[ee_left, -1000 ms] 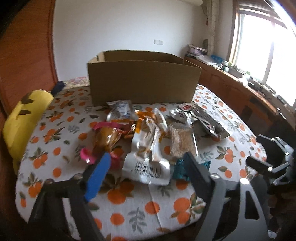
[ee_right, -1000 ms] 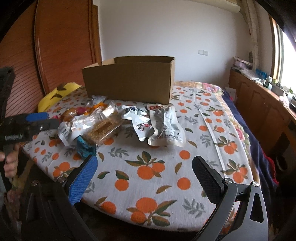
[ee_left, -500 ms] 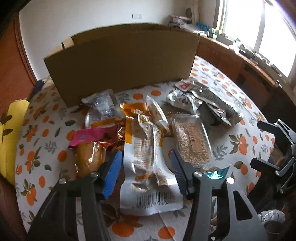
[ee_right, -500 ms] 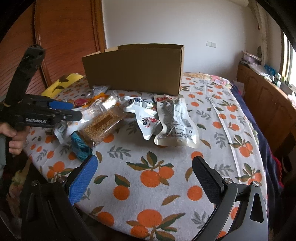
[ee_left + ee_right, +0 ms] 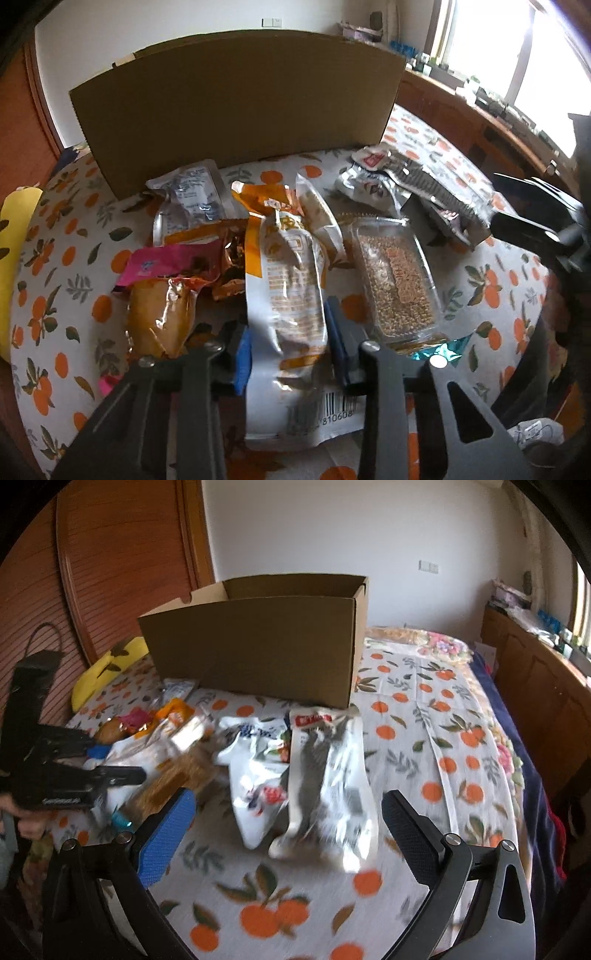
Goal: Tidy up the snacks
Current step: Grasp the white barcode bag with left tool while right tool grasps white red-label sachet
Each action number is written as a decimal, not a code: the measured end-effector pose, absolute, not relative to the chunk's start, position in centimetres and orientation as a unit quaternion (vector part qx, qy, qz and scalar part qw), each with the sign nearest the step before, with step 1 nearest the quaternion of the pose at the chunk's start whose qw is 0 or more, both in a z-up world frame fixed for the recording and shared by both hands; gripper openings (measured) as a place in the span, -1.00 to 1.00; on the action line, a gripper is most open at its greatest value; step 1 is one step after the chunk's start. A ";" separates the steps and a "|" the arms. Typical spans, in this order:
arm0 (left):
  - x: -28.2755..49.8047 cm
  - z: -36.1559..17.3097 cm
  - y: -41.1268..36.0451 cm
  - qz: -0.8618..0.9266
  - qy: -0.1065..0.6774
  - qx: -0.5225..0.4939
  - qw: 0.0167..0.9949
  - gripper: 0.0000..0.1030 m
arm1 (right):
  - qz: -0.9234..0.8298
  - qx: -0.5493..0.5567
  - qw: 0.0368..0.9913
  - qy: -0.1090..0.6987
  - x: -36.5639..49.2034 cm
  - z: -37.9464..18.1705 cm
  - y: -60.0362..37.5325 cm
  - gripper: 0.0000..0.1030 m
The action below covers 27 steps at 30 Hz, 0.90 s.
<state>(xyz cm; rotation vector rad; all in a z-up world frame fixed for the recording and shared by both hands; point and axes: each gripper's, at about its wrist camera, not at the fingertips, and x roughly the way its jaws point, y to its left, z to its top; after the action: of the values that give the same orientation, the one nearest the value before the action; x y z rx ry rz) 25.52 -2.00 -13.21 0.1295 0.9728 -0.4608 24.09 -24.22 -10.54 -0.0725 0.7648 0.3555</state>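
Note:
Several snack packets lie heaped on the orange-print tablecloth (image 5: 55, 295) in front of an open cardboard box (image 5: 236, 110). My left gripper (image 5: 288, 332) points down at a long white and orange packet (image 5: 291, 288). Its jaws are closing, and both blue pads touch the packet's sides, which look pinched. A clear pack of brown grain bars (image 5: 395, 280) lies right of it, and a golden bun pack (image 5: 159, 317) left of it. My right gripper (image 5: 286, 801) stands open, low above a silver pouch (image 5: 328, 786), with nothing gripped.
The box (image 5: 258, 646) stands at the back of the table. More silver pouches (image 5: 424, 184) lie at the right of the heap. A yellow cushion (image 5: 103, 668) sits at the far left edge. A wooden cabinet (image 5: 535, 686) runs along the right under the window.
My left gripper has moved forward and down over the white and orange packet, and its jaws have narrowed onto it. My right gripper has moved forward to the silver pouch, still open.

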 end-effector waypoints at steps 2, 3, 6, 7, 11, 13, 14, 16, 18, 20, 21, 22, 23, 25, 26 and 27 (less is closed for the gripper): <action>25.4 -13.2 -1.9 -0.224 0.464 0.059 0.855 -0.39 | 0.176 -0.043 0.907 0.381 25.3 -10.7 -24.2 0.94; 25.3 -13.1 -1.7 -0.222 0.462 0.058 0.857 -0.40 | 0.179 -0.046 0.902 0.390 26.2 -11.0 -24.3 0.93; 24.5 -12.6 -1.3 -0.221 0.452 0.056 0.862 -0.41 | 0.184 -0.035 0.888 0.421 28.1 -12.1 -24.8 0.65; 24.4 -12.5 -1.3 -0.223 0.450 0.054 0.863 -0.41 | 0.184 -0.028 0.884 0.429 28.7 -12.5 -25.0 0.61; 23.8 -12.3 -0.9 -0.224 0.443 0.049 0.867 -0.42 | 0.175 -0.021 0.877 0.448 30.0 -13.5 -25.5 0.60; 23.5 -12.2 -0.6 -0.227 0.442 0.040 0.867 -0.42 | 0.179 -0.014 0.873 0.454 30.5 -13.8 -25.5 0.56; 23.3 -12.0 -0.3 -0.227 0.441 0.035 0.867 -0.42 | 0.181 -0.012 0.871 0.457 30.8 -13.9 -25.5 0.55; 23.2 -11.8 0.0 -0.225 0.438 0.031 0.870 -0.42 | 0.181 -0.015 0.869 0.460 31.3 -14.0 -25.5 0.55; 23.2 -11.7 -0.1 -0.225 0.435 0.027 0.871 -0.42 | 0.180 -0.013 0.868 0.463 31.9 -14.0 -25.5 0.55; 23.0 -11.4 0.0 -0.230 0.431 0.020 0.872 -0.42 | 0.175 -0.015 0.868 0.464 32.2 -14.0 -25.4 0.55; 22.9 -11.2 0.1 -0.233 0.427 0.014 0.874 -0.42 | 0.172 -0.023 0.869 0.464 32.4 -14.0 -25.1 0.55; 22.8 -11.0 0.1 -0.235 0.424 0.010 0.875 -0.42 | 0.170 -0.029 0.869 0.463 32.5 -14.1 -24.9 0.55; 22.7 -10.9 0.1 -0.235 0.422 0.008 0.876 -0.42 | 0.169 -0.030 0.870 0.463 32.6 -14.1 -24.9 0.55; 22.4 -10.6 0.0 -0.236 0.416 0.007 0.878 -0.42 | 0.167 -0.033 0.869 0.464 32.6 -14.1 -24.8 0.49; 22.4 -10.5 0.0 -0.237 0.416 0.006 0.878 -0.42 | 0.166 -0.037 0.870 0.464 32.5 -14.1 -24.7 0.39; 22.4 -10.5 -0.1 -0.238 0.415 0.007 0.878 -0.42 | 0.165 -0.040 0.869 0.464 32.3 -14.1 -24.7 0.38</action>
<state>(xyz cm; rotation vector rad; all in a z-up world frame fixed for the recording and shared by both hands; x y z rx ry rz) 22.37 -0.09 -10.51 0.0145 0.8665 -0.4958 32.35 -24.69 -14.08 -0.0836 0.9712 0.3446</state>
